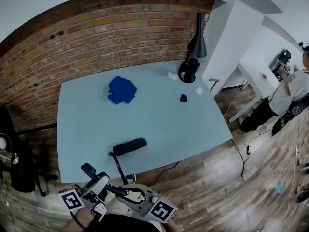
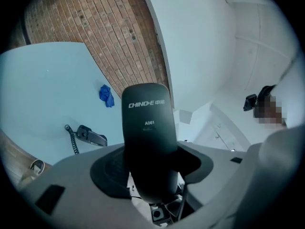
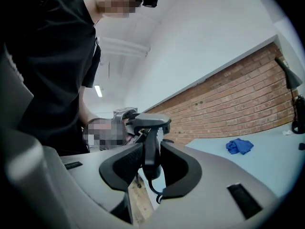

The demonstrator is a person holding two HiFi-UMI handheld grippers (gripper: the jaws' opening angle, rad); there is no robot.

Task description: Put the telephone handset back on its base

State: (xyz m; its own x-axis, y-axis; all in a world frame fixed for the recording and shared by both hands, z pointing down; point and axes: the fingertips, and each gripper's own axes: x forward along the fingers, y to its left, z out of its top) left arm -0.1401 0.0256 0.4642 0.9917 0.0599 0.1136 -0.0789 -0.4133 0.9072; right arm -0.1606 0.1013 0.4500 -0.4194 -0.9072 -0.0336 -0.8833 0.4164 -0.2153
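The black telephone handset [image 2: 147,128] stands between the jaws of my left gripper [image 2: 150,162], label side towards the camera; both pads lie against its broad sides. In the right gripper view I see the same handset [image 3: 151,149] edge on, with my right gripper [image 3: 149,168] shut on its thin sides. Both grippers hang below the table's near edge, left [image 1: 99,181] and right [image 1: 137,198], with the handset [image 1: 119,191] bridging them. The slim black base [image 1: 129,146] lies on the table near that edge. Its coiled cord [image 1: 117,166] trails down towards the handset.
On the pale blue table [image 1: 159,129] lie a crumpled blue cloth [image 1: 121,90], a black desk lamp [image 1: 192,57] at the far side, and a small black item [image 1: 183,98]. A brick wall runs behind. A person [image 1: 289,95] stands far right by a white desk.
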